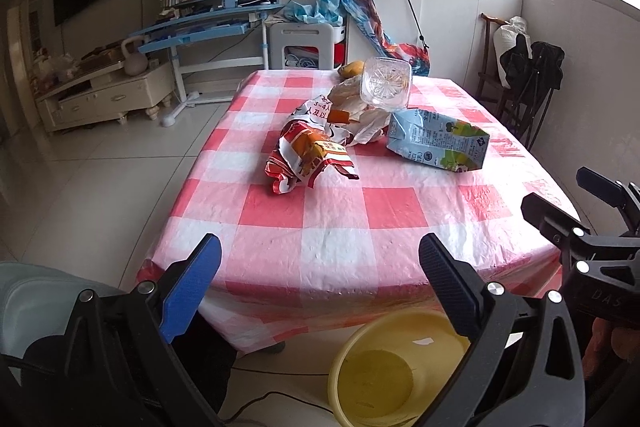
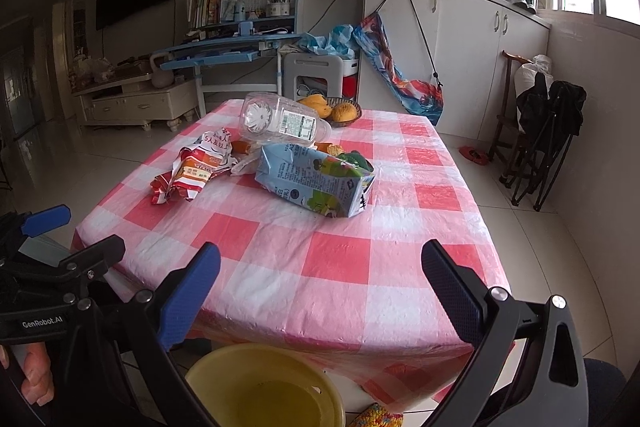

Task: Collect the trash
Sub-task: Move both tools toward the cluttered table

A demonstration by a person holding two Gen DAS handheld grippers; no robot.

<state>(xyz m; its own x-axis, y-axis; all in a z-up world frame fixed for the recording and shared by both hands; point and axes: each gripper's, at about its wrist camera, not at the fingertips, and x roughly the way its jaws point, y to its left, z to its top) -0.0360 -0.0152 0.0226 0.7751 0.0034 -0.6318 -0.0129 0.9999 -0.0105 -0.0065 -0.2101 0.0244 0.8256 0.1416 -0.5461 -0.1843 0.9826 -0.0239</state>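
Trash lies mid-table on a red-and-white checked cloth (image 1: 340,227) (image 2: 340,259): a crumpled red snack wrapper (image 1: 308,155) (image 2: 192,171), a light blue milk carton (image 1: 438,143) (image 2: 316,183) on its side, and a clear plastic bottle (image 1: 386,83) (image 2: 280,121) lying down, with a white crumpled bag (image 1: 368,123) between them. My left gripper (image 1: 320,263) hovers open over the near table edge, holding nothing. My right gripper (image 2: 320,267) is open too, also short of the trash. A yellow basin (image 1: 396,371) (image 2: 264,387) sits on the floor below the near edge.
A bowl of mangoes (image 2: 340,113) stands at the table's far end. Beyond are a blue desk (image 1: 208,27), a white stool (image 1: 306,43), white cabinets (image 2: 460,39) and a folded black chair (image 2: 548,135) by the right wall. Tiled floor surrounds the table.
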